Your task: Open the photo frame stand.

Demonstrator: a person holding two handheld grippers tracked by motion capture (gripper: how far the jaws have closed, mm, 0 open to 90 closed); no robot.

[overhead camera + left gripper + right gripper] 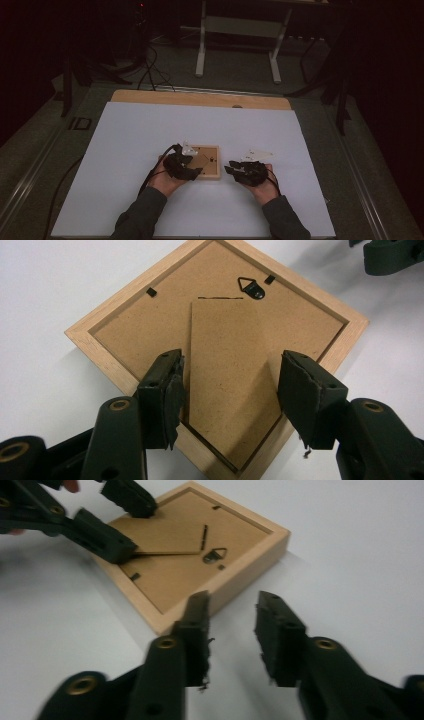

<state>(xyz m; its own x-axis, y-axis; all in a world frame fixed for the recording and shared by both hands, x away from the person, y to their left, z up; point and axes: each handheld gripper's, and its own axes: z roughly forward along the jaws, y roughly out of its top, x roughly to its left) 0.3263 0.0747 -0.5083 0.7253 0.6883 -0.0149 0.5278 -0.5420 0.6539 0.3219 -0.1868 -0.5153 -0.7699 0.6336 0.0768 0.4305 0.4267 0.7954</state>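
A white sheet covers most of a wooden table, with dark floor, loose cables and a pale metal stand beyond its far edge. Near the middle of the sheet lies a small wooden frame, face down, its brown backing board up. The board carries a fold-out stand flap, a black hanger near one edge and small black clips at the rim. A person's sleeved forearms come in from the near side. The left gripper reaches over the near corner of the frame, its jaws set wide to either side of the flap, close beside its edges; whether the pads touch it cannot be told. The right gripper sits on the bare sheet just beside the frame's right edge, apart from it, its jaws partly open with nothing between them. In the right gripper view the left gripper's jaws cross the frame's far corner and hide part of the board there.
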